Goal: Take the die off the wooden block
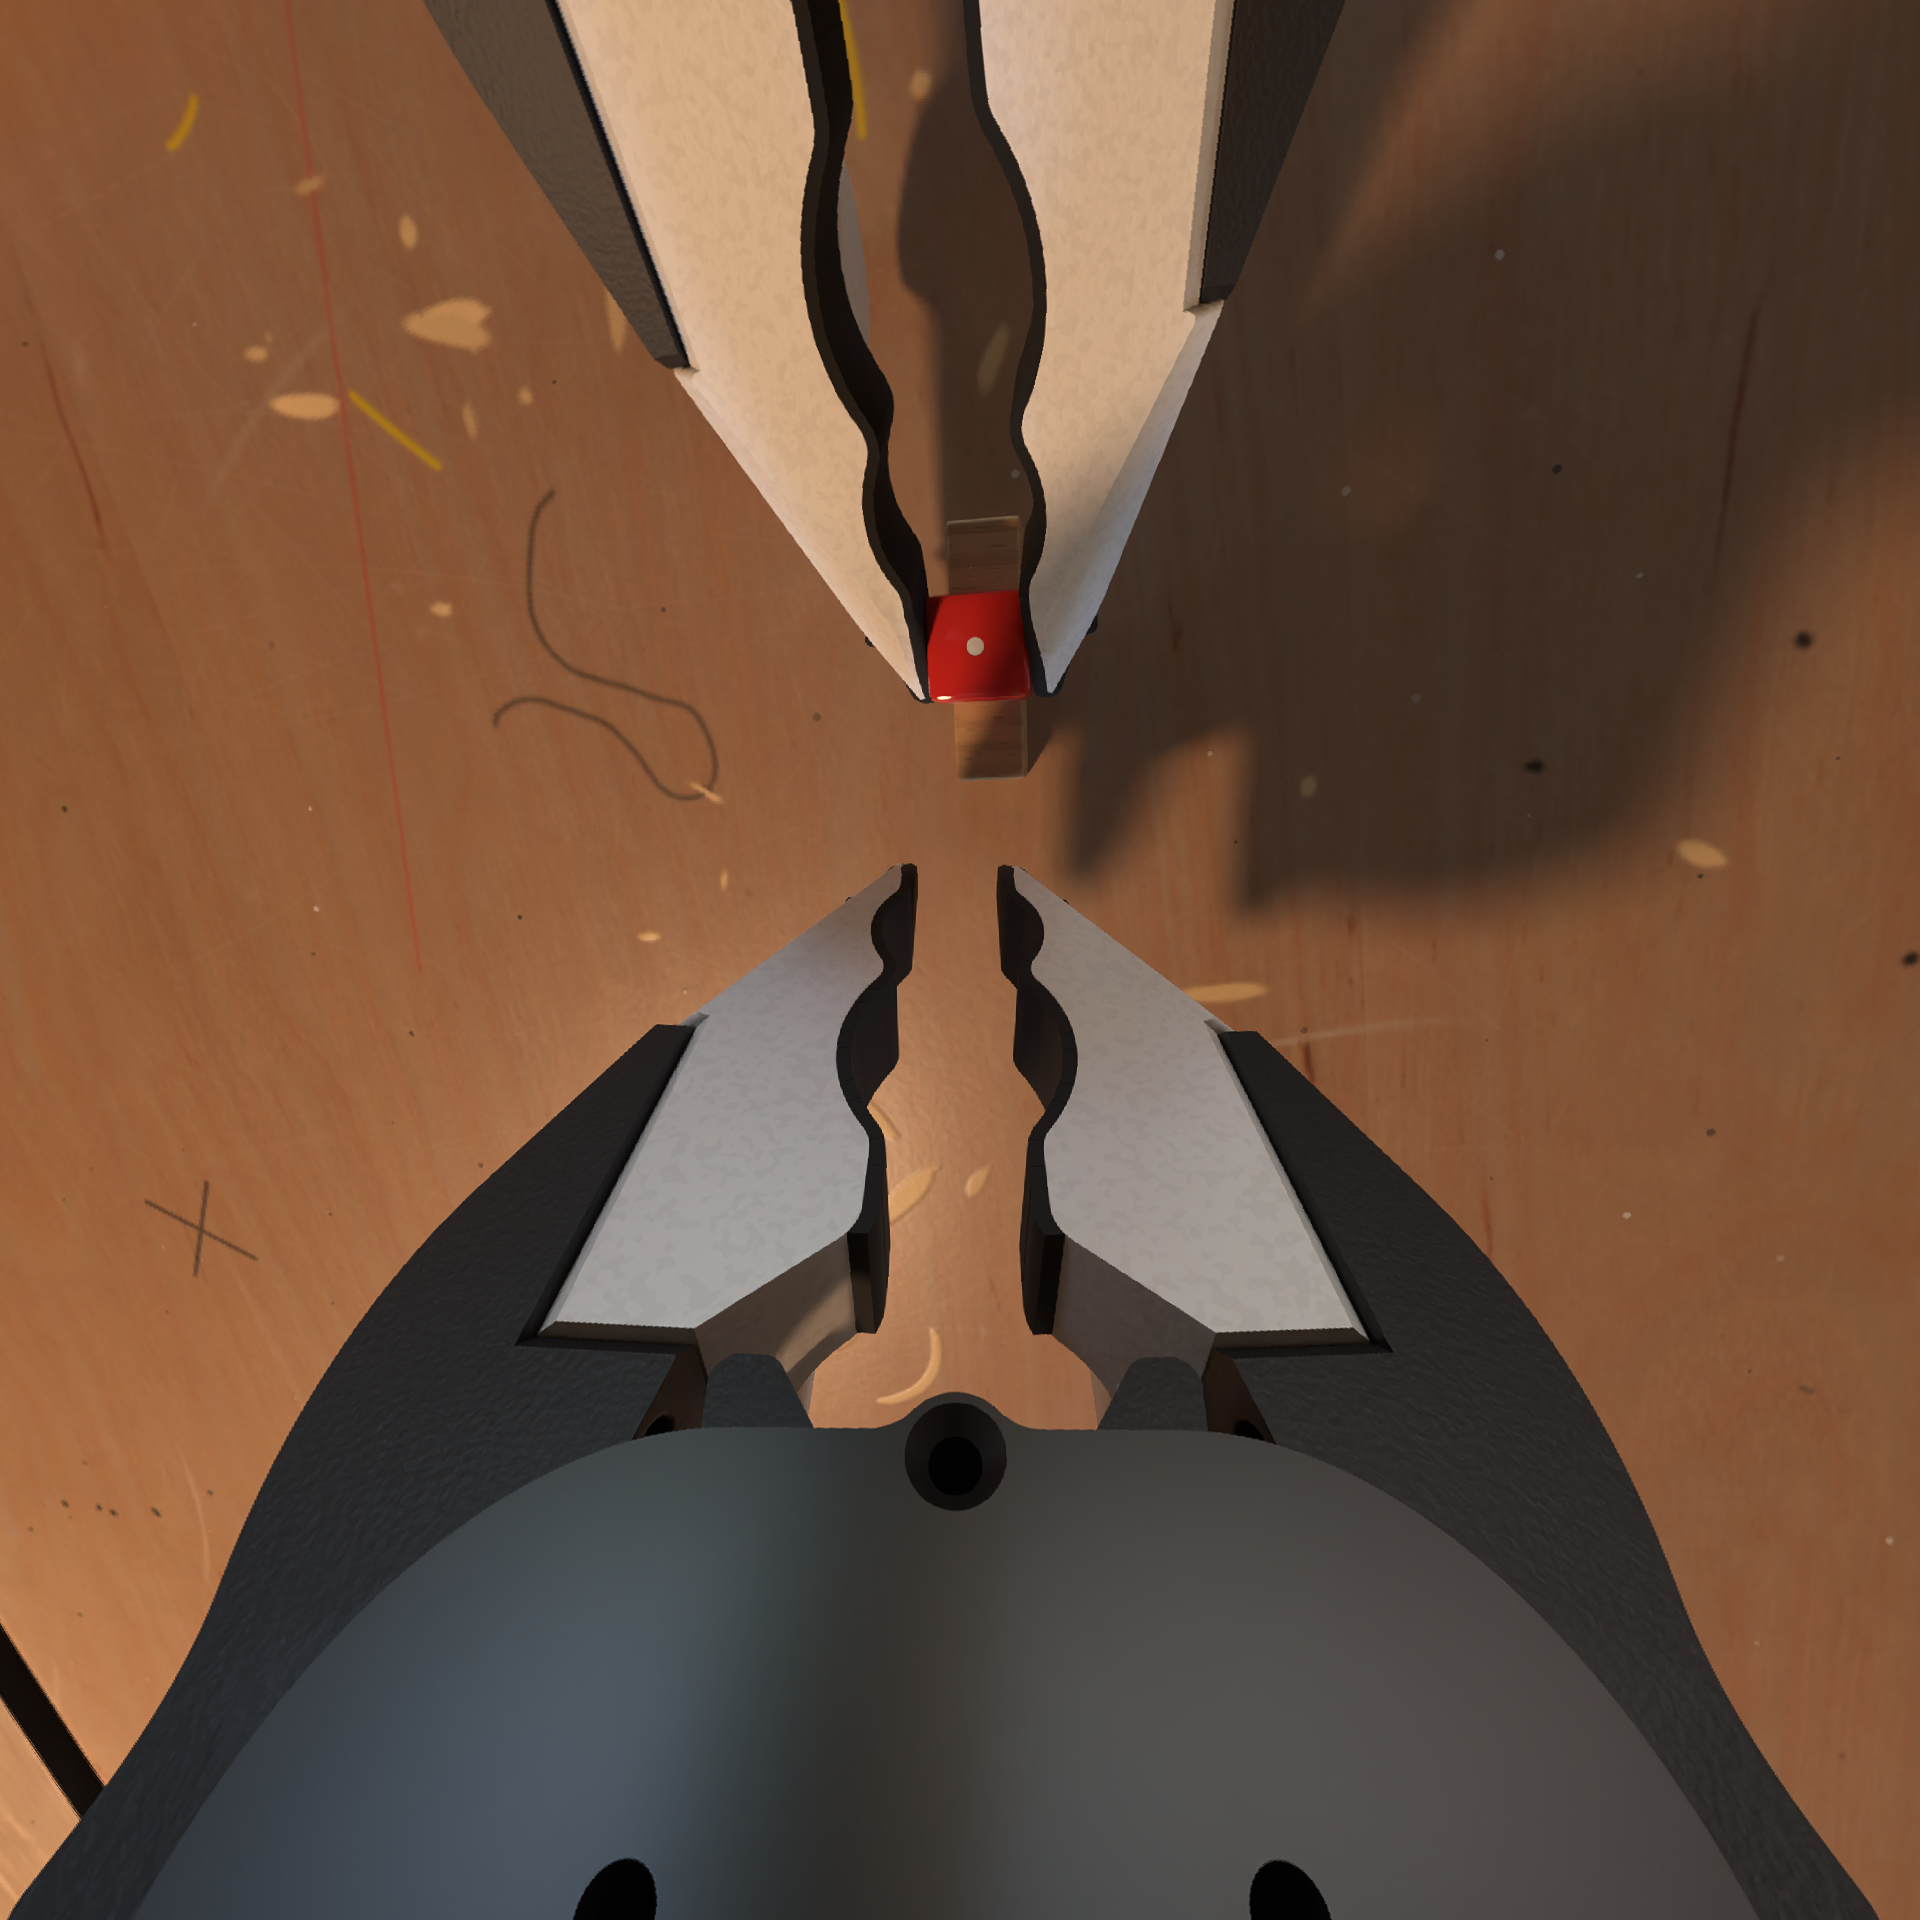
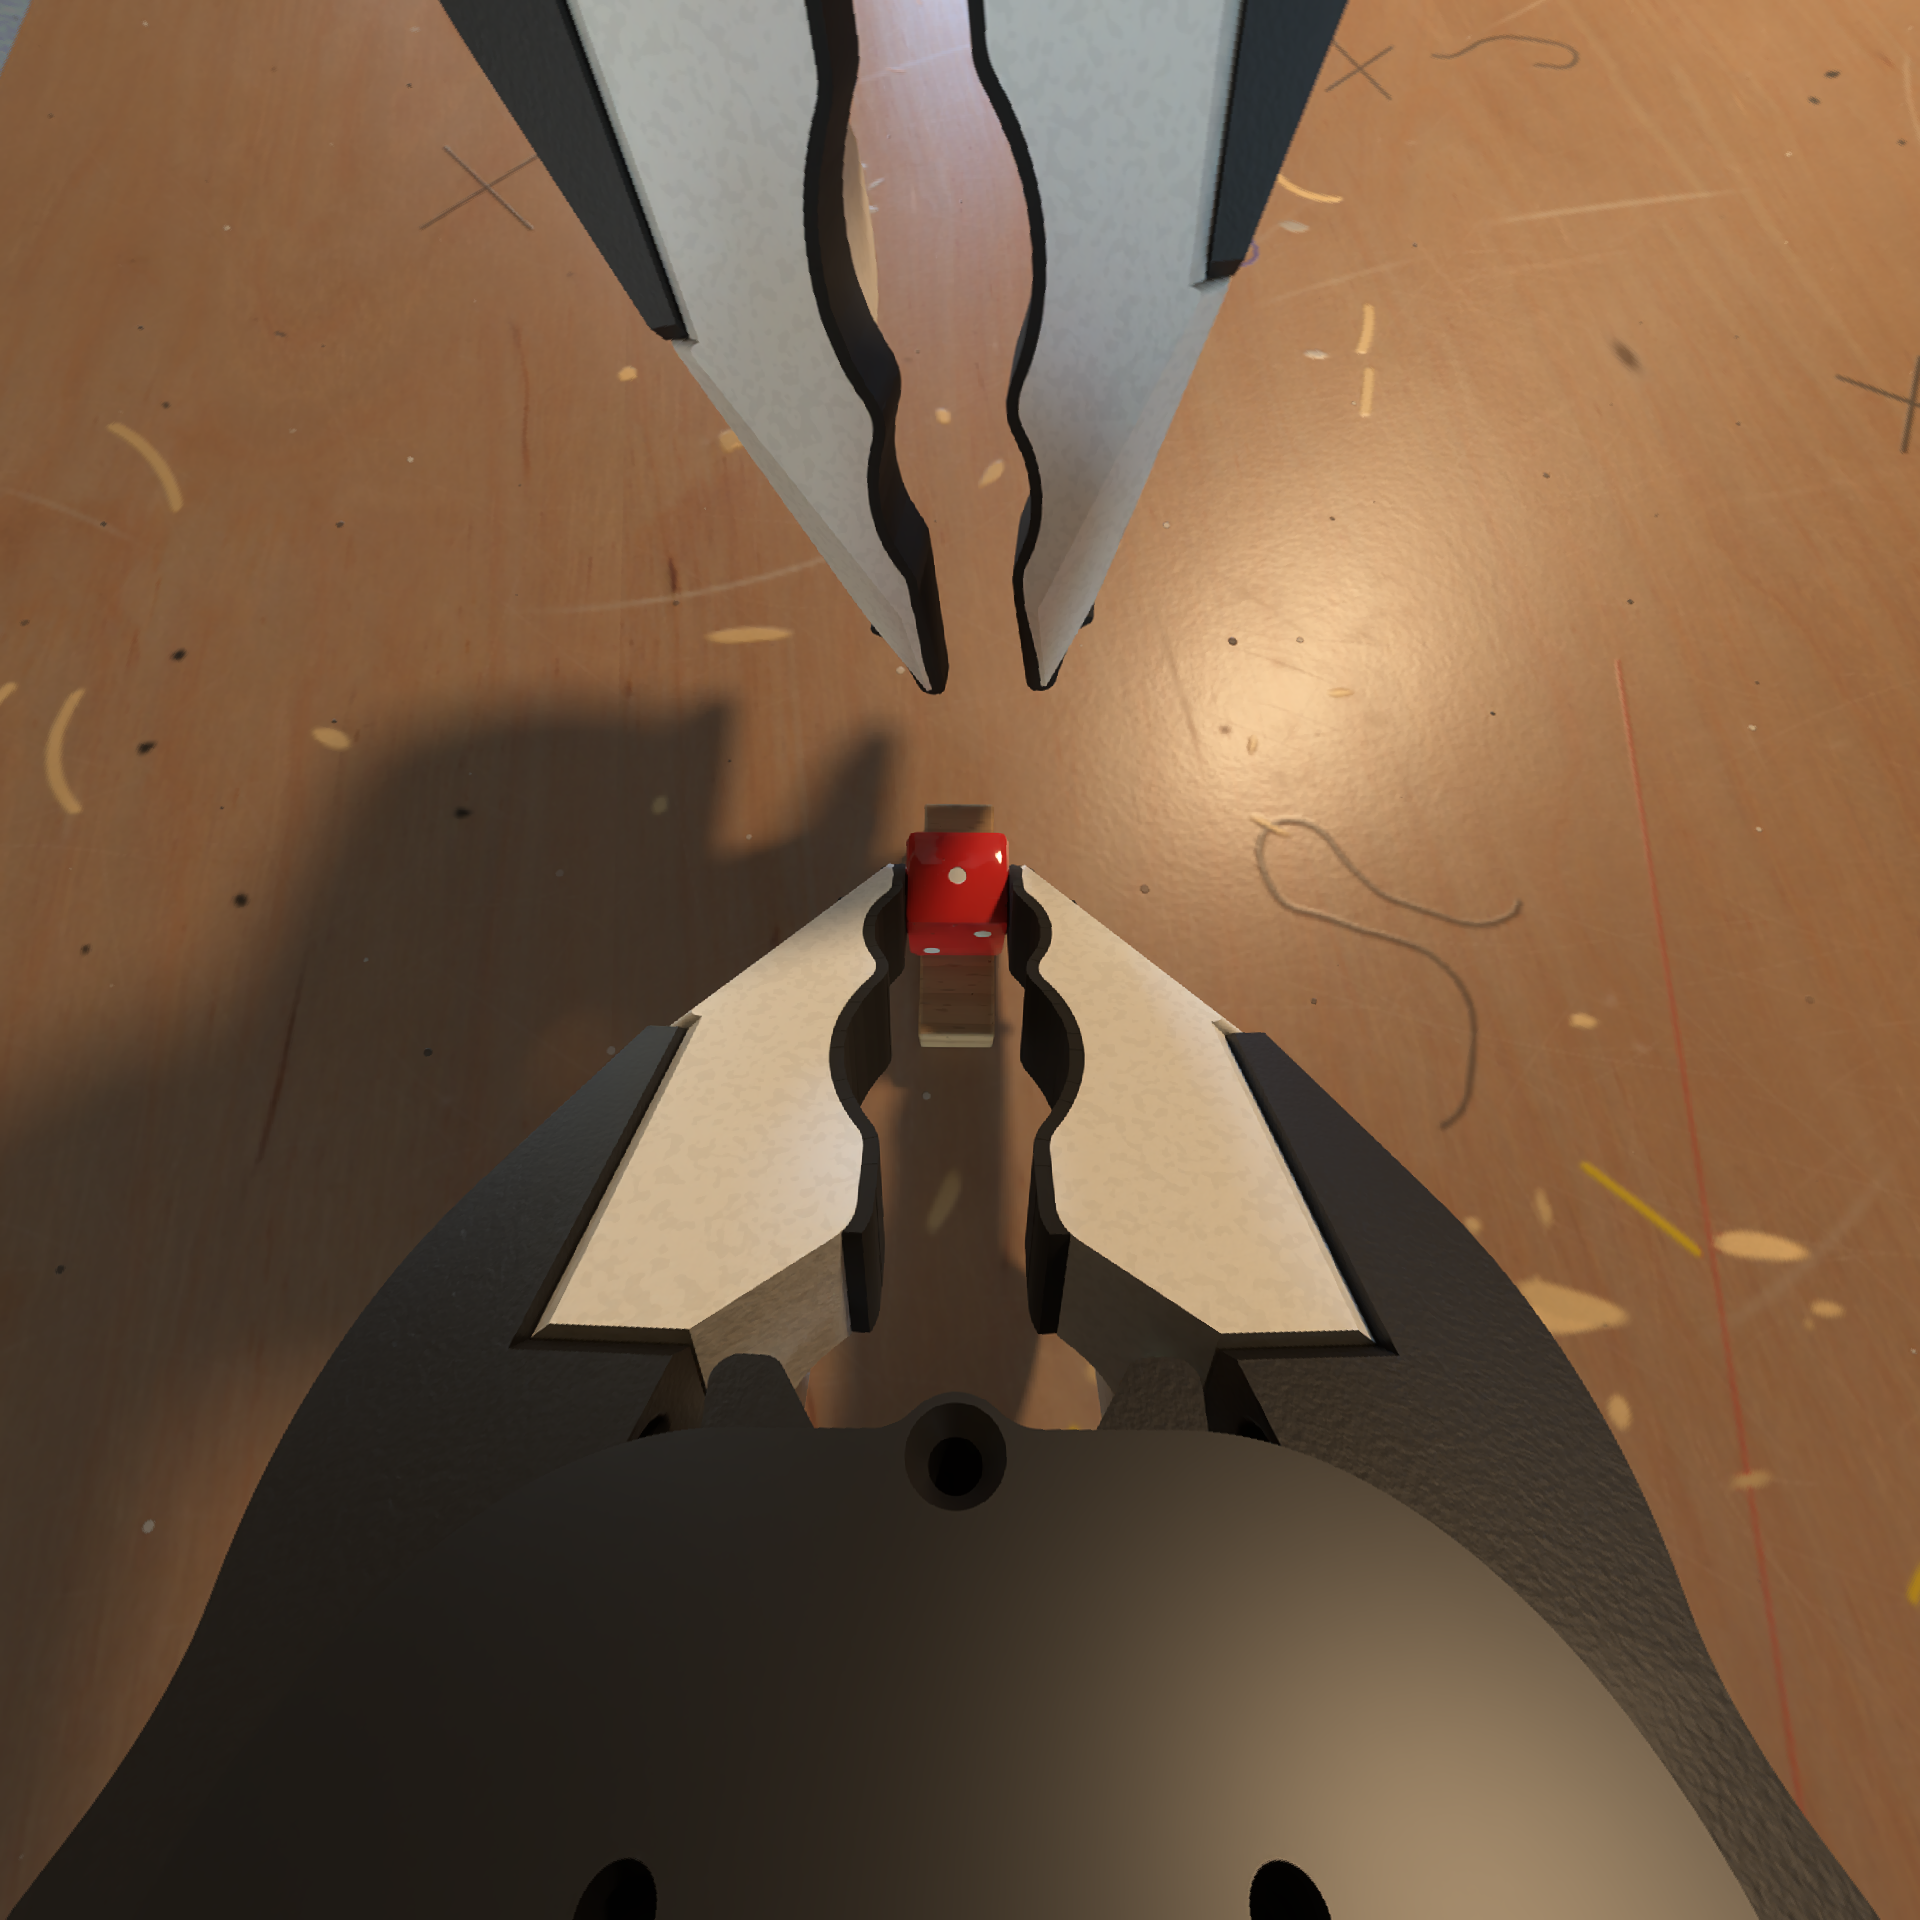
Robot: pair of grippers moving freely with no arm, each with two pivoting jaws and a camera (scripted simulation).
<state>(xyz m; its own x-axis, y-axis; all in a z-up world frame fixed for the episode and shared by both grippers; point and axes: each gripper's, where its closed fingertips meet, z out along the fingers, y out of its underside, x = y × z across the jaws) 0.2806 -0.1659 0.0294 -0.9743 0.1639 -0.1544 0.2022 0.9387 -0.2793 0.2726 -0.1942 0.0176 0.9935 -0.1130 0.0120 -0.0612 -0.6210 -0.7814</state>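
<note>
We found the right gripper (image 2: 957, 878) with its jaws closed on the die (image 2: 956, 891), one fingertip pressed to each side face. The die was red with pale pips; one pip faced up, and two showed on the face toward the right gripper's body. It sat between the very tips of those jaws, not deeper in the scalloped throat. From the left wrist view the same right gripper (image 1: 977, 686) came in from above, its tips flanking the die (image 1: 977, 646).

The block (image 2: 956, 1003) stood directly beneath the die, a narrow wooden piece running lengthwise along the gap between the right jaws; a short end showed beyond the die on the far side. We could not tell whether the die touched the block's top or hung just clear of it. In the left wrist view the block (image 1: 990, 740) stuck out on both sides of the die.

The left gripper (image 1: 957, 873) pointed tip to tip at the right one, jaws parted by a narrow gap and holding nothing. The block's near end lay just ahead of those tips, apart from them. Across the way it showed again (image 2: 985, 681).

The desk (image 1: 312, 935) was scuffed brown wood, flecked with shavings and pencil marks.
</note>
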